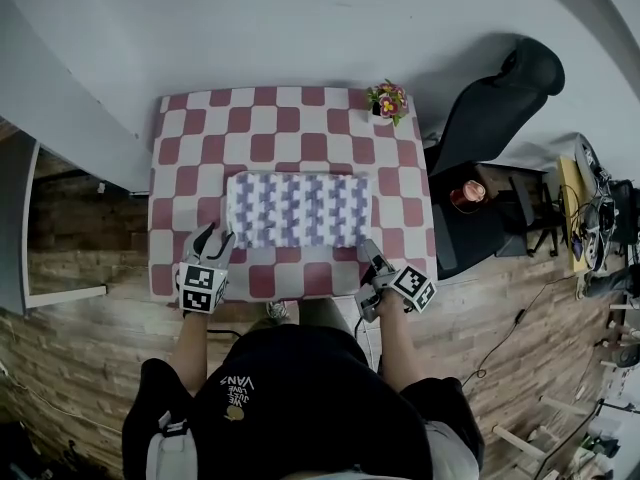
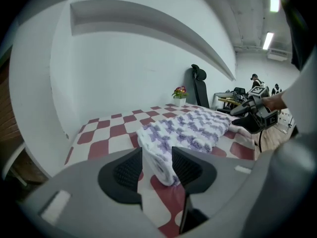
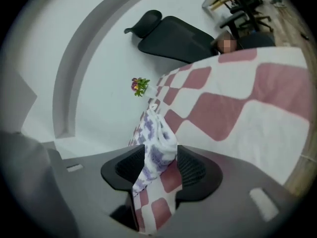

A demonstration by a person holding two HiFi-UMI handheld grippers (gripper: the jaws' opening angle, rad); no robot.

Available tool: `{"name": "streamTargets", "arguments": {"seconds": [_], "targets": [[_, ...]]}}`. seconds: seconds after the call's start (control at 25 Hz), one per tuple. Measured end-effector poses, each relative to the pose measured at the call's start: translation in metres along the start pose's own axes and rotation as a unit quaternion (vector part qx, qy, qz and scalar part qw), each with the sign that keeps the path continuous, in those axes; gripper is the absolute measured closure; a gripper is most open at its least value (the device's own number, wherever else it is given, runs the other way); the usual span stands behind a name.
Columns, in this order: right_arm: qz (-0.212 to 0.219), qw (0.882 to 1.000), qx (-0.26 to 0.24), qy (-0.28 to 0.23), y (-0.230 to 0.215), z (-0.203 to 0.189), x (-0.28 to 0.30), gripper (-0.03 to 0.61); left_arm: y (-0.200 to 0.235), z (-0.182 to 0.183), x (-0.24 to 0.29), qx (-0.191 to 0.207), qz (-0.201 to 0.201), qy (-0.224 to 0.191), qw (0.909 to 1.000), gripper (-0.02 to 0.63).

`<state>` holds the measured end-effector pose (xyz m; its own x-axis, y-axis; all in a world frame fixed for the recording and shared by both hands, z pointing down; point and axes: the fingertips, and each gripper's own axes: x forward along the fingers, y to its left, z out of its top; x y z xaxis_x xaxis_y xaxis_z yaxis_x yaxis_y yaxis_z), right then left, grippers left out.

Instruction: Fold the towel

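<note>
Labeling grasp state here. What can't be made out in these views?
- Grip: a towel corner sits between the left gripper jaws, and likewise the right gripper. Neither gripper view shows whether the pads press.
- Towel layers: head view, too small to count.
- Table near edge: head view, partly hidden by the two grippers.
- Flower pot detail: head view, too small.

On my feed a square table [image 1: 290, 118] in a red-and-white checked cloth stands in front of a plain white wall [image 1: 300, 28]. I see a small pot of flowers [image 1: 388, 100] at its far right corner and a black office chair [image 1: 500, 98] just beside that. The floor [image 1: 80, 368] is wood plank. A cluttered desk [image 1: 575, 208] sits further right, and strip lights [image 2: 268, 40] glow overhead.
</note>
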<state>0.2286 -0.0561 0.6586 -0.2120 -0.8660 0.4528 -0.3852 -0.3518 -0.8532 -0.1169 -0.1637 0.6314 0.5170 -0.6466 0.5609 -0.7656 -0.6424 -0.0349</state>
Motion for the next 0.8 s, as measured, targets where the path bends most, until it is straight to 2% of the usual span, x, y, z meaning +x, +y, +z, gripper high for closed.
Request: {"name": "streamTargets", "arguments": {"seconds": [0.24, 0.4, 0.48, 0.56, 0.68, 0.8], "targets": [[0.004, 0.997, 0.079, 0.009, -0.004, -0.02, 0.026, 0.374, -0.02, -0.006, 0.002, 0.008, -0.015, -0.006, 0.9998, 0.453], [-0.001, 0.986, 0.161, -0.035, -0.016, -0.01, 0.035, 0.383, -0.028, -0.017, 0.004, 0.008, -0.024, 0.009, 0.9996, 0.454], [-0.007, 0.982, 0.183, -0.053, -0.021, -0.006, 0.036, 0.4, -0.027, -0.02, 0.005, 0.01, -0.02, 0.021, 0.9995, 0.453], [-0.014, 0.981, 0.181, -0.063, -0.023, -0.006, 0.038, 0.464, -0.024, -0.027, 0.007, 0.007, -0.012, 0.038, 0.9992, 0.454], [-0.014, 0.983, 0.165, -0.075, -0.023, -0.005, 0.04, 0.504, -0.022, -0.035, 0.011, -0.004, -0.007, 0.052, 0.9986, 0.453], [-0.027, 0.99, 0.111, -0.083, -0.013, -0.004, 0.036, 0.529, -0.021, -0.039, 0.013, -0.008, -0.005, 0.059, 0.9982, 0.453]]}}
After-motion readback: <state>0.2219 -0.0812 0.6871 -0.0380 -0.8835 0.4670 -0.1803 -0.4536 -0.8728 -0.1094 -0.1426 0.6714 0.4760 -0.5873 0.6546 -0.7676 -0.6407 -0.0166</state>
